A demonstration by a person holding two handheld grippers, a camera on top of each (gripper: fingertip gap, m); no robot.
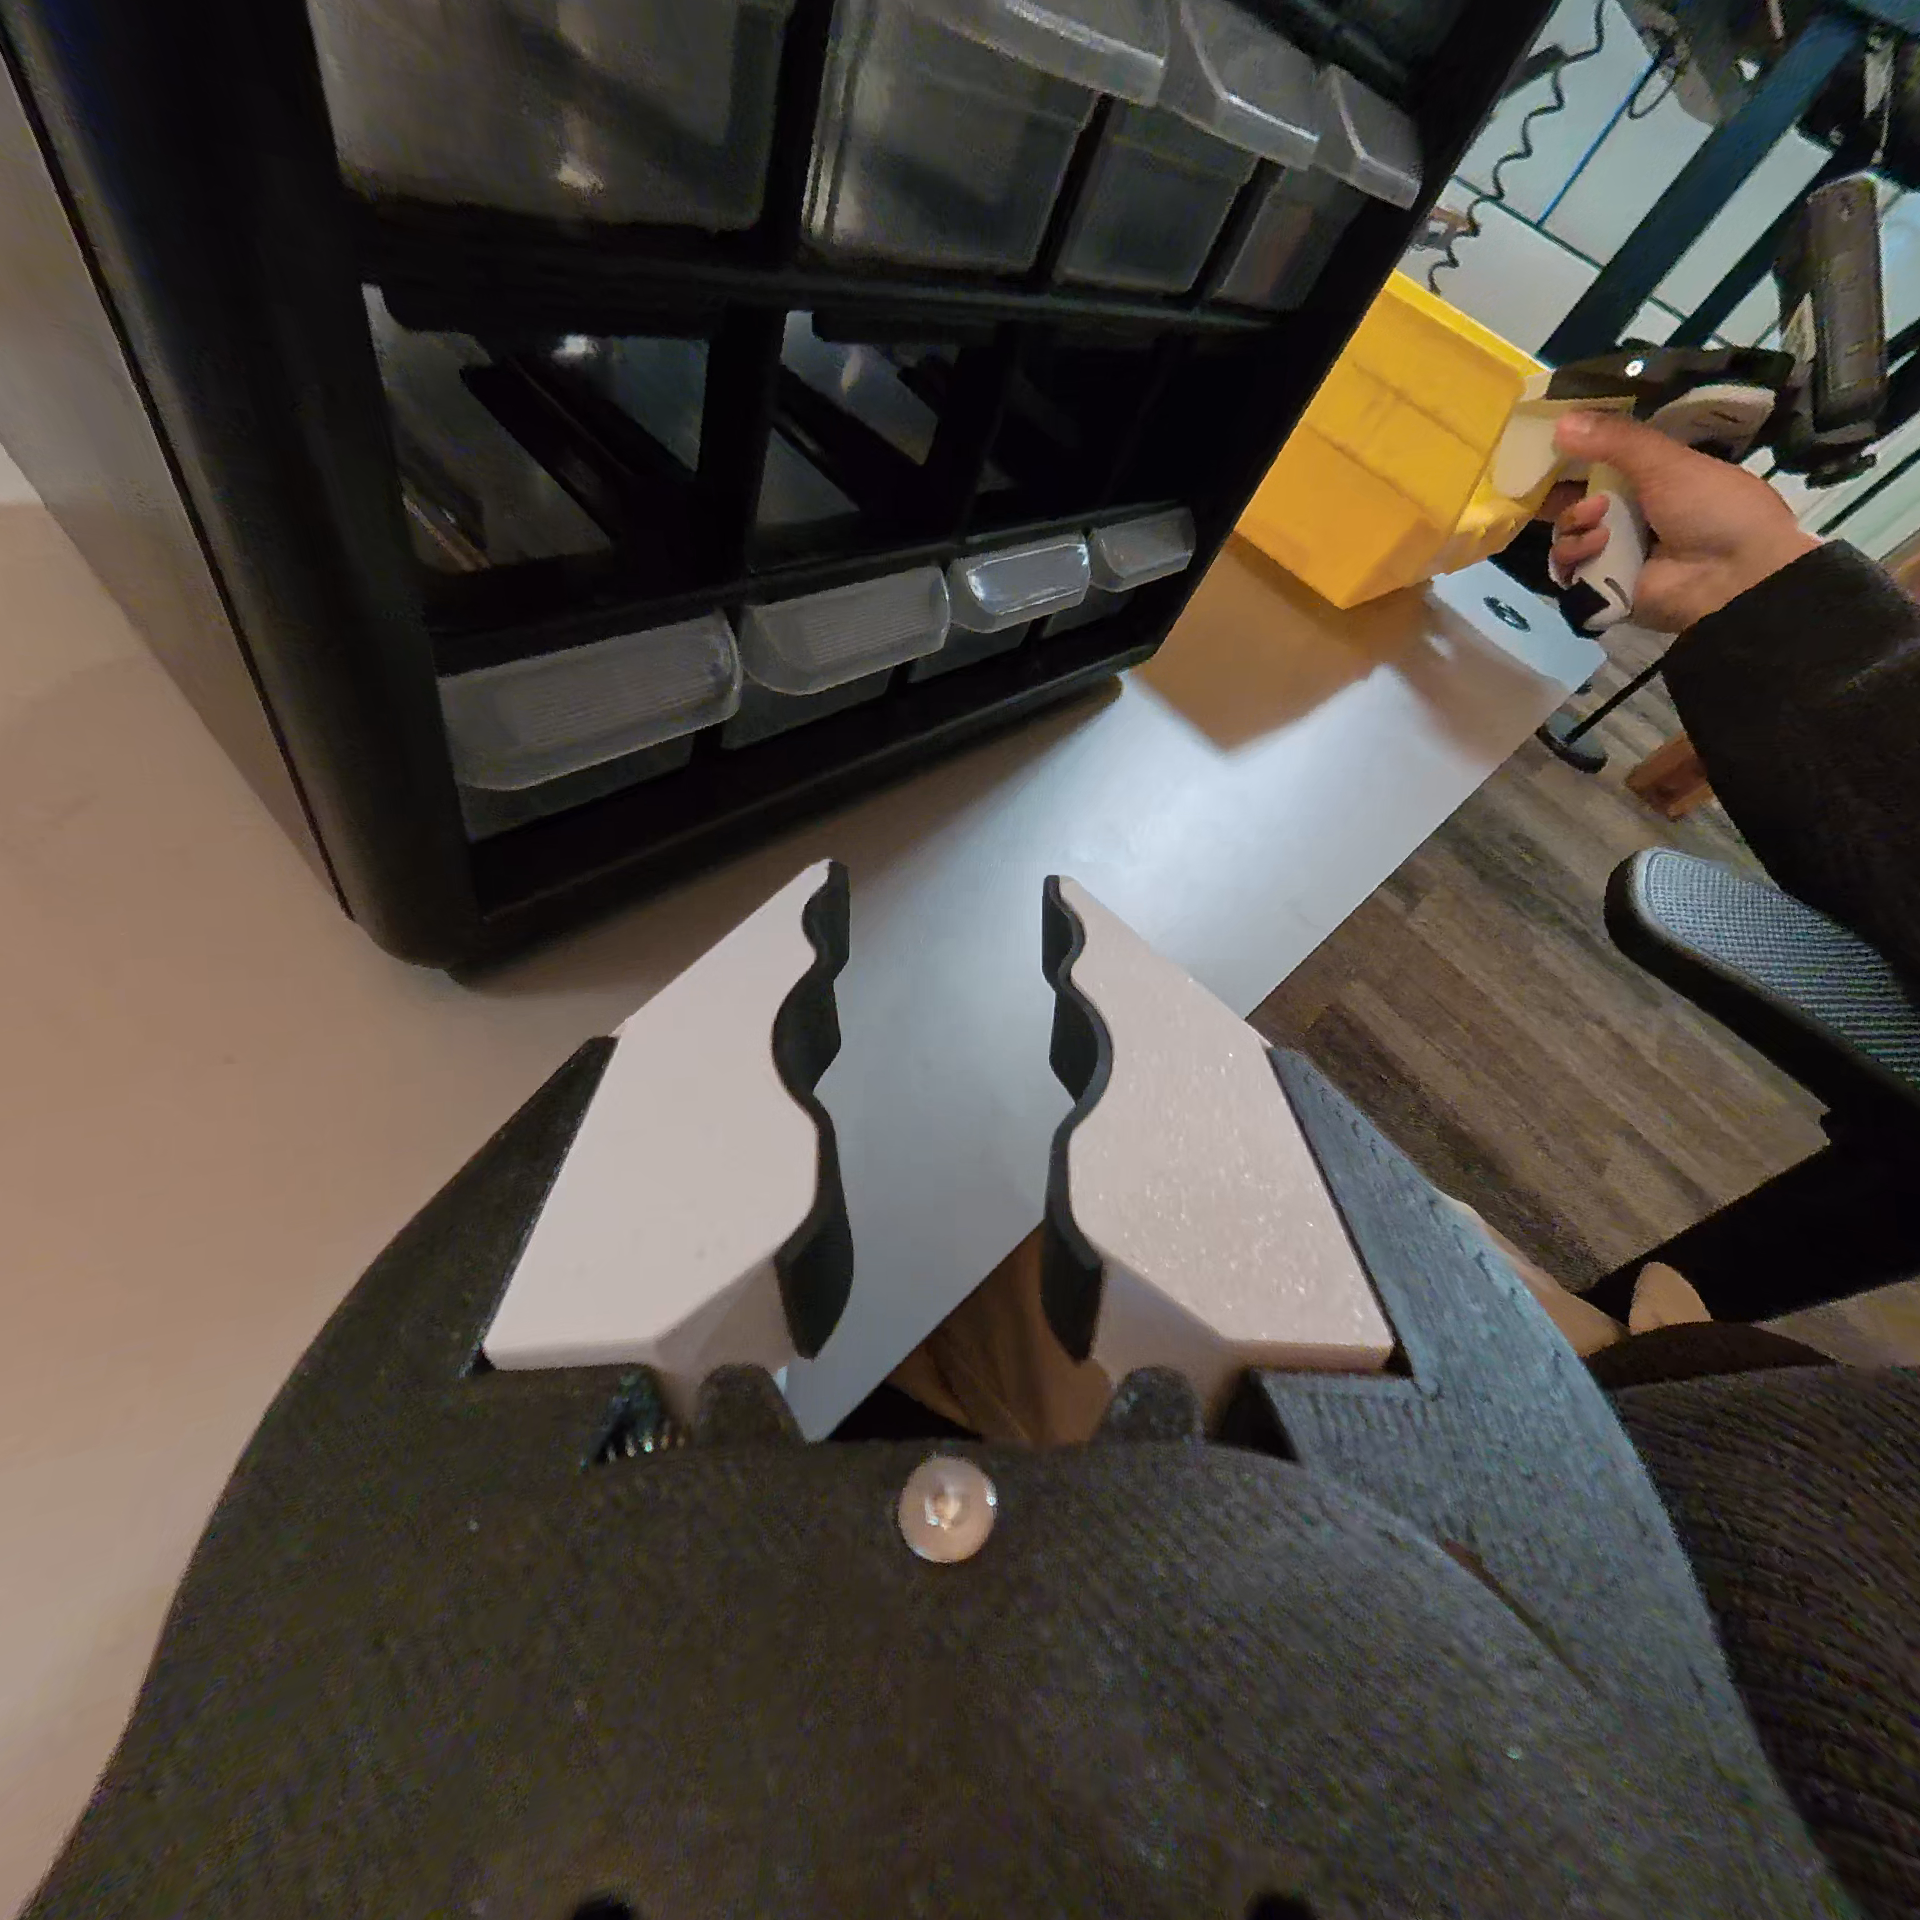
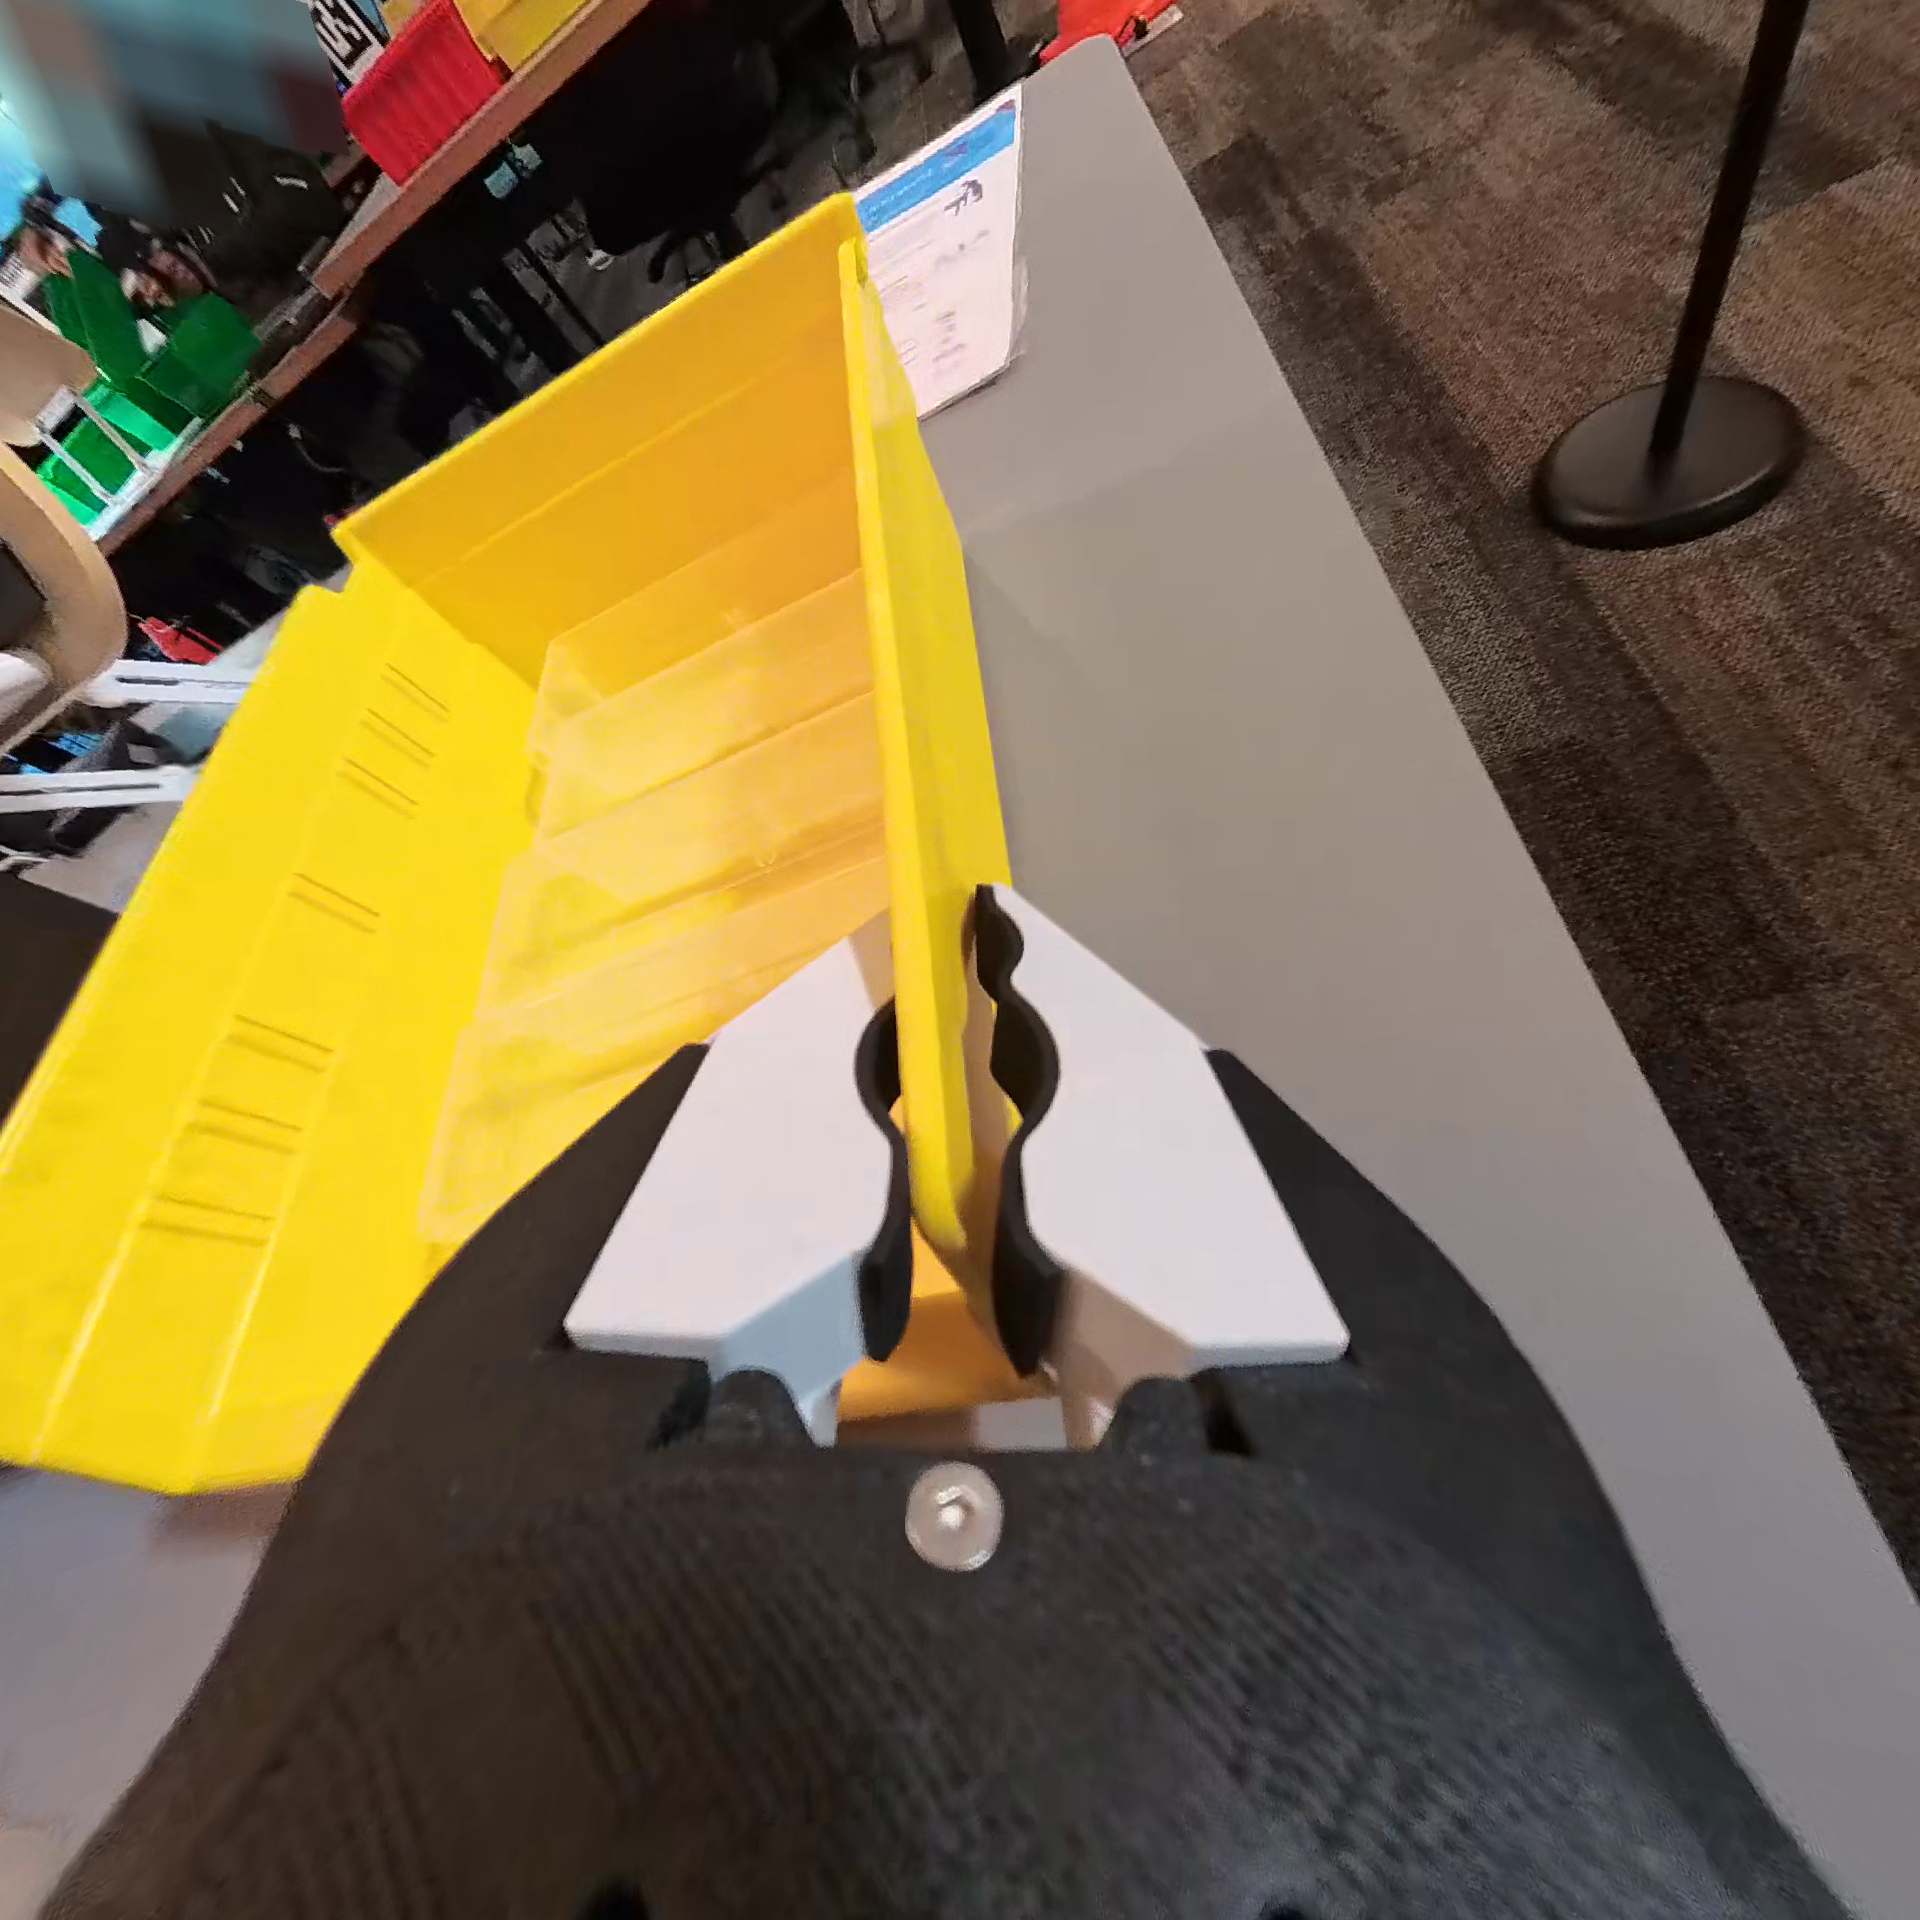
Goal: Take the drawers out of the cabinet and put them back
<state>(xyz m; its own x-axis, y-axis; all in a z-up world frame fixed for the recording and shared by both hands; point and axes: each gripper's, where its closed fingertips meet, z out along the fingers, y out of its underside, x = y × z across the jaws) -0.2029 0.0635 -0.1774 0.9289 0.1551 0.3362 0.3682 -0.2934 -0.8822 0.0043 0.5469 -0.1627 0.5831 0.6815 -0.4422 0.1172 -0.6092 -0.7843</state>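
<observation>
The right claw [image 2: 940, 1132] pinches the side wall of the yellow bin [image 2: 644, 582], where clear drawers [image 2: 675, 831] lie stacked just left of its fingers. The left claw [image 1: 940, 1101] hangs empty with a moderate gap, and ahead of it the black cabinet [image 1: 260, 520] shows a bare middle row. The thin wall could slide from the wavy pads [image 2: 1013, 1070], I judge, tipping the bin and spilling drawers onto the grey table [image 2: 1195, 727]

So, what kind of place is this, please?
Probably a workshop or lab. A black parts cabinet stands on a grey worktable, coloured storage bins sit on benches behind, and coiled cables hang nearby.
</observation>
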